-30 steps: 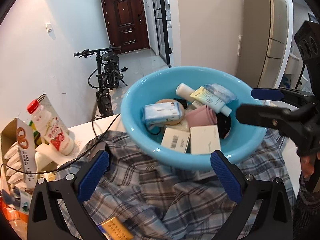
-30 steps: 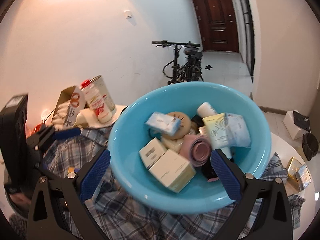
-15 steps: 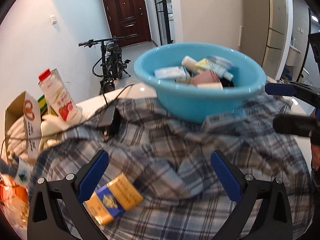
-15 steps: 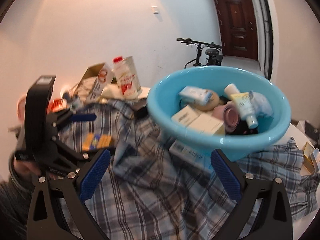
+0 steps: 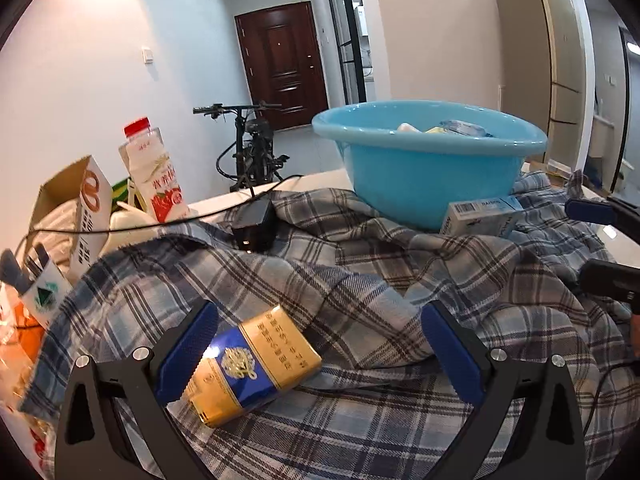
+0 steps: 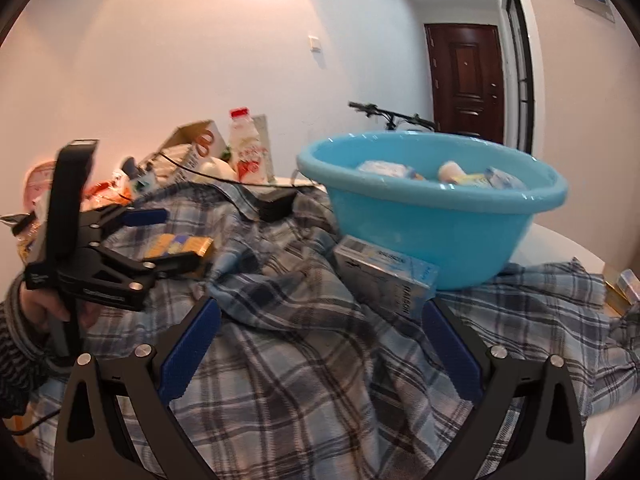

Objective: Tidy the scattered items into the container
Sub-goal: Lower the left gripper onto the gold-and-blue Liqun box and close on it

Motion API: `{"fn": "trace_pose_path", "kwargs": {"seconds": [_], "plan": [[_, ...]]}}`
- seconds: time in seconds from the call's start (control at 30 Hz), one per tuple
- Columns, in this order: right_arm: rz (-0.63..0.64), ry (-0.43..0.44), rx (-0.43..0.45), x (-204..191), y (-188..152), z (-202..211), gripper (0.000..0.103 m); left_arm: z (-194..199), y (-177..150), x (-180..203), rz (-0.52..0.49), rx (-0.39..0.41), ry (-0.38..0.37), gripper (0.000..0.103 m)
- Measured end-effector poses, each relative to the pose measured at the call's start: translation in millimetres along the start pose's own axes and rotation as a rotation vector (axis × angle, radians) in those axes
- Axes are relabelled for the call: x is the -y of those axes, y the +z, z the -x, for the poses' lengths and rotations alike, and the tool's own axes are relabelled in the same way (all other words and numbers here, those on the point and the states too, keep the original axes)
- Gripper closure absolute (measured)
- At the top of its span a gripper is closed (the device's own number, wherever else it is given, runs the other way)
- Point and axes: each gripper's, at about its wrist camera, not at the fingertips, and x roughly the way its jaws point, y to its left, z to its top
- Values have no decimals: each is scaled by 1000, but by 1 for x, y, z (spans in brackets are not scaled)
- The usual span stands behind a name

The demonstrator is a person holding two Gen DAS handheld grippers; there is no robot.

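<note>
Two boxes were left outside the basin (image 5: 428, 184).
Both grippers, left (image 5: 320, 356) and right (image 6: 320, 352), were held agape and empty; gold pack (image 5: 248, 364) lay at the left one's 7 o'clock, pale box (image 6: 384, 276) against the basin's base.

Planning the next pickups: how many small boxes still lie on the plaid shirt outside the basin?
2: a gold-and-blue box between the left claw's fingers, and a light-blue box against the blue basin. Shirt folds may hide others.
</note>
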Motion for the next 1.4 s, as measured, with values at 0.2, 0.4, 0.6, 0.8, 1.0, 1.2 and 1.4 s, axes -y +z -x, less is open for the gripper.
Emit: {"fn": "trace_pose_path", "kwargs": {"seconds": [0.2, 0.4, 0.6, 0.8, 1.0, 1.2, 1.4], "plan": [[-42, -53, -25, 13, -2, -4, 3, -9, -7, -7, 8, -20, 35, 0], [-93, -105, -64, 23, -2, -11, 3, -21, -18, -18, 73, -64, 92, 0], [-102, -130, -76, 25, -3, -13, 3, -19, -21, -21, 84, -54, 199, 0], [-90, -137, -79, 21, -4, -12, 3, -26, -23, -36, 154, -92, 203, 0], [-58, -134, -85, 14, -3, -13, 3, -39, -27, -46, 199, -163, 189, 0], [-39, -125, -94, 9, -3, -15, 3, -45, -30, -48, 212, -206, 189, 0], [-37, -116, -105, 9, -4, -17, 3, -55, -30, -41, 172, -255, 188, 0]]}}
